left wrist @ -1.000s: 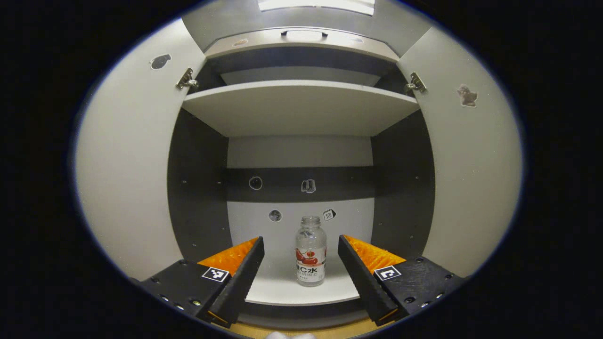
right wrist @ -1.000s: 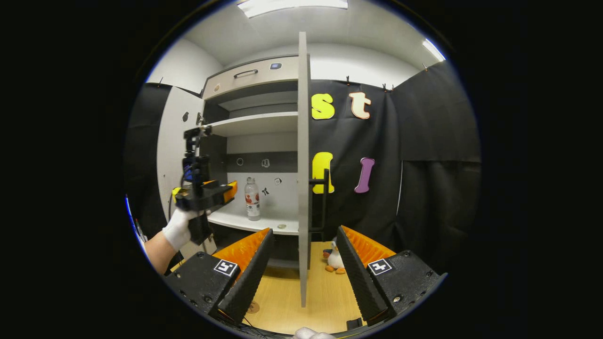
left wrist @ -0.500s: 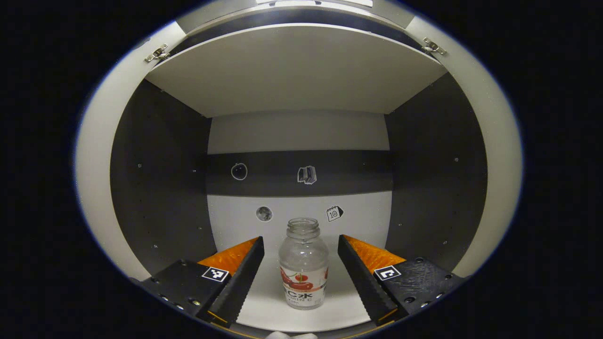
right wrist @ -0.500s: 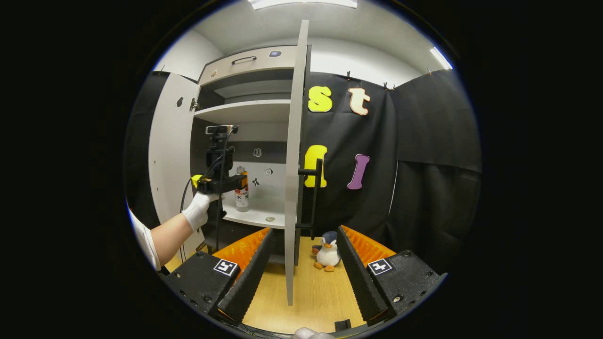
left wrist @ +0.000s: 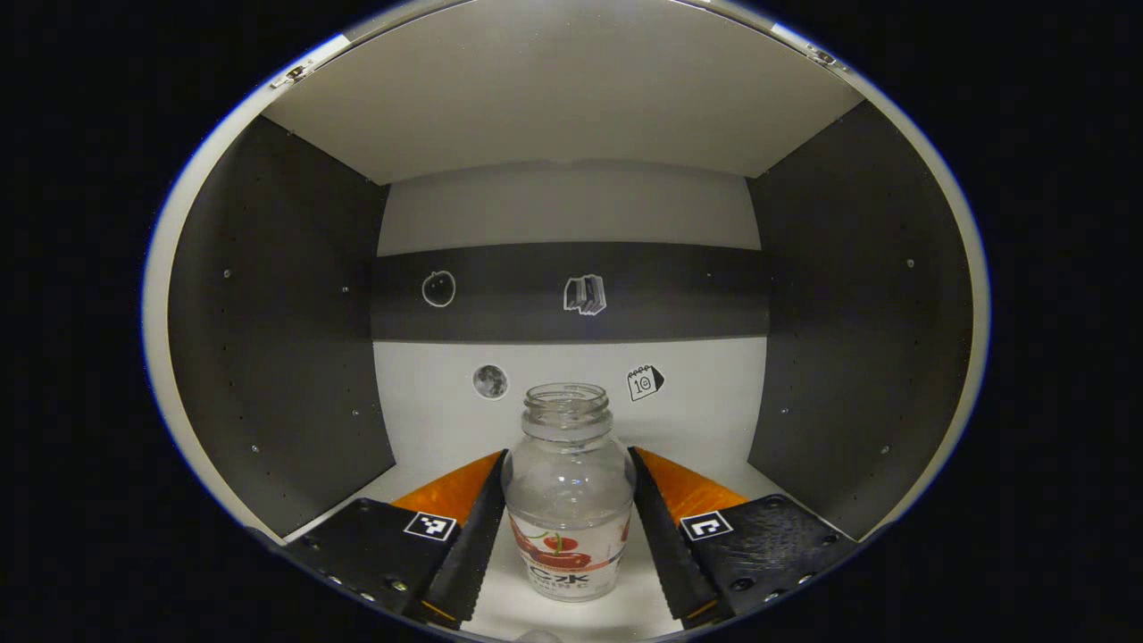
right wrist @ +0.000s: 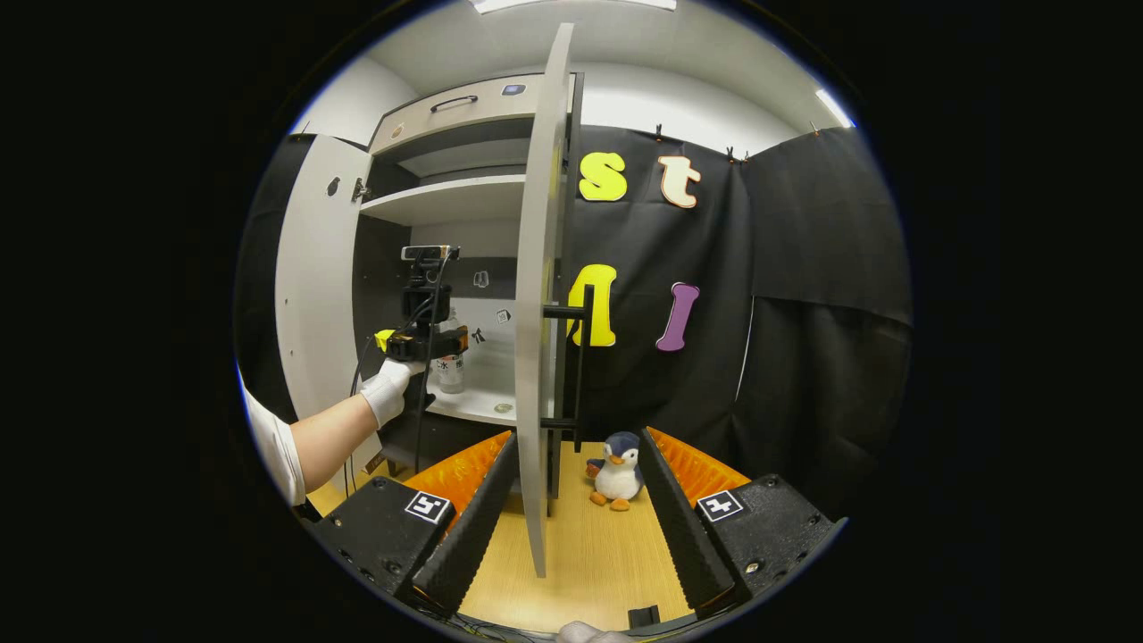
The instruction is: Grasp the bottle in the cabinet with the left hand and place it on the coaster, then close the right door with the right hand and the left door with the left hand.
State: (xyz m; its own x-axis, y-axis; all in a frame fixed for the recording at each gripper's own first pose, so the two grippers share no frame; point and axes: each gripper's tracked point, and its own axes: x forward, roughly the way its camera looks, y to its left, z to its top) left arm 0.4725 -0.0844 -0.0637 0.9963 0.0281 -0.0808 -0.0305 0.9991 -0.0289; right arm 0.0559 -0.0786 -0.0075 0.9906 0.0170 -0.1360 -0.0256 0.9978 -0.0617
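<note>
Bottle (left wrist: 569,500) stands on the cabinet shelf (left wrist: 429,420); our left hand-held gripper (left wrist: 569,518) brackets it, contact unclear. Our right hand-held gripper (right wrist: 571,500) gapes above the wooden tabletop (right wrist: 598,554).

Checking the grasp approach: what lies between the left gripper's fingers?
In the left gripper view, the bottle stands between the left gripper fingers, both close against its sides.

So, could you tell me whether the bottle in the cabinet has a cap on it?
No, the bottle has an open mouth with bare threads and no cap.
</note>
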